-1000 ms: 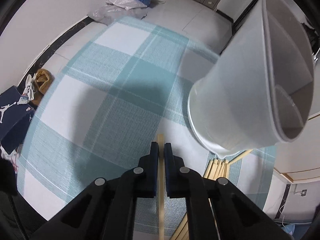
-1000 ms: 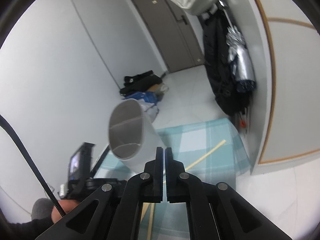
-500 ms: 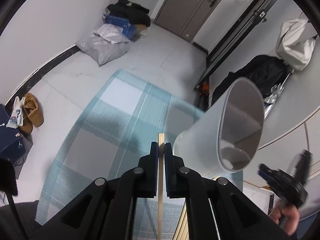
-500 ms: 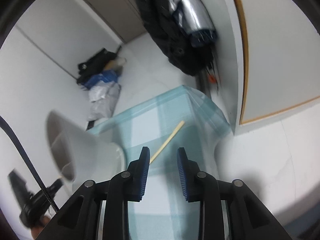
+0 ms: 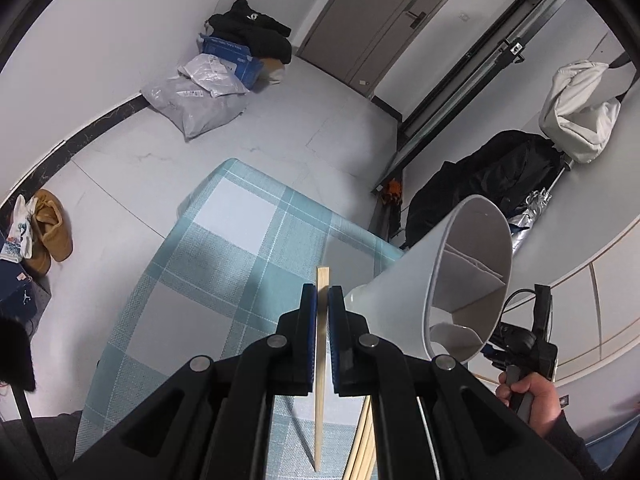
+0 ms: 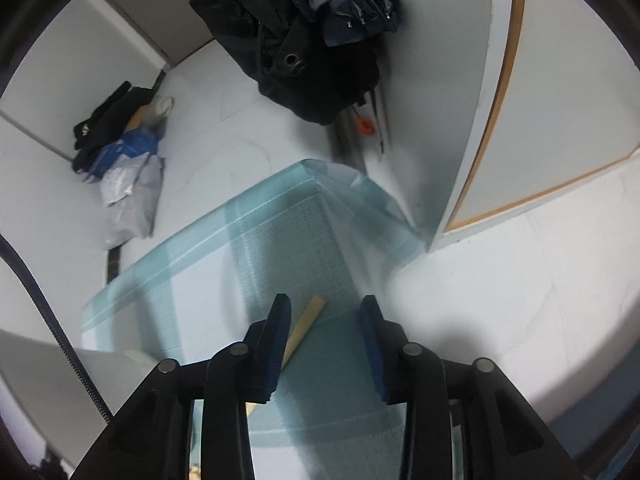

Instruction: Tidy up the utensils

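Left gripper (image 5: 322,300) clamped on a wooden chopstick (image 5: 320,376), long axis running along the fingers, blunt end poking forward beside the tilted white utensil holder (image 5: 404,308). Right gripper (image 6: 326,312) parted, jaws just widening, over another chopstick (image 6: 306,326) on the checked cloth (image 6: 192,276).

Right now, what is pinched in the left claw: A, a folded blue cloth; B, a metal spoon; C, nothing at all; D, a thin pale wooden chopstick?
D: the left claw is shut on a thin pale wooden chopstick, whose squared end sticks out past the blue pads.
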